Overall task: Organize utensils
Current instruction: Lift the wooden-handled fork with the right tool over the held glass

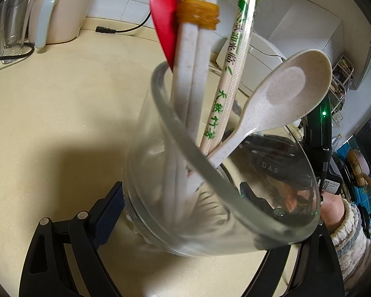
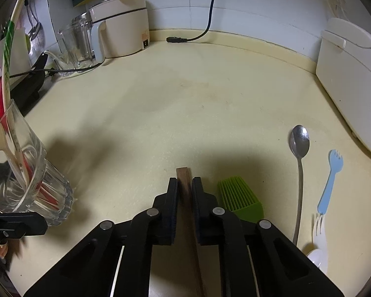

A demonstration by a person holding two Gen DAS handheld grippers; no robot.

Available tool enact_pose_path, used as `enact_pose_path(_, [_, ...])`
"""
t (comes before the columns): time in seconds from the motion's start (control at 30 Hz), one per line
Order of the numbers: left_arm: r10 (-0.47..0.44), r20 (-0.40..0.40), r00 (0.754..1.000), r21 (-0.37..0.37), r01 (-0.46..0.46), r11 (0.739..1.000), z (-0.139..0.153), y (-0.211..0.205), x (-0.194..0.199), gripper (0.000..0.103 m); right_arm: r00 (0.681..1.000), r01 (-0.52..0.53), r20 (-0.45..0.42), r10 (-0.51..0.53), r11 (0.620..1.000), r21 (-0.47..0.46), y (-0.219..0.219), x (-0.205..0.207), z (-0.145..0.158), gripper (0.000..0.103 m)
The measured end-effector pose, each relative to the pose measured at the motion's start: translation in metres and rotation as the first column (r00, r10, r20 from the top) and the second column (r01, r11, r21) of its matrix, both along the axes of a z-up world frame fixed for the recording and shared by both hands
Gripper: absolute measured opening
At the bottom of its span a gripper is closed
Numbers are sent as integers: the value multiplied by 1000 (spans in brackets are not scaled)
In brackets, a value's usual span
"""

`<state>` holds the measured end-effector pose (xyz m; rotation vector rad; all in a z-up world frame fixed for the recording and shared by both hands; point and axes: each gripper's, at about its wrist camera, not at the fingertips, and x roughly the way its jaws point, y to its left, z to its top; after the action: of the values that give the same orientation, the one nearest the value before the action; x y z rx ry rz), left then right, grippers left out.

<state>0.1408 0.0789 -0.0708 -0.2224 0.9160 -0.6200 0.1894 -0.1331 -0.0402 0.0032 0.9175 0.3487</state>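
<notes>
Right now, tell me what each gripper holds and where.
The left gripper clamps the glass by its lower wall. The right gripper is shut on a brown wooden stick just behind its end.

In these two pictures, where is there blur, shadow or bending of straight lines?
Left wrist view: the glass and its spoon are soft, too close to the lens; a dark shadow lies left of the glass on the counter. Right wrist view: the right gripper casts a broad shadow ahead; the wall edge bows from fisheye distortion; the metal spoon shows small glints.
</notes>
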Motion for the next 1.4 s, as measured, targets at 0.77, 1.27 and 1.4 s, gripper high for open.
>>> enact_pose_path(0.77, [0,0,1000,0,0,1000,0,0,0,91,978,14,199,-56,977,211,-24,-50,79,10])
enact_pose_path(1.27, [0,0,1000,0,0,1000,0,0,0,91,924,37,356,-137,961,273,-54,-100,140,10])
enact_pose_path(1.4, [0,0,1000,1,0,1000,0,0,0,91,913,50,376,-157,959,280,-68,-106,150,10])
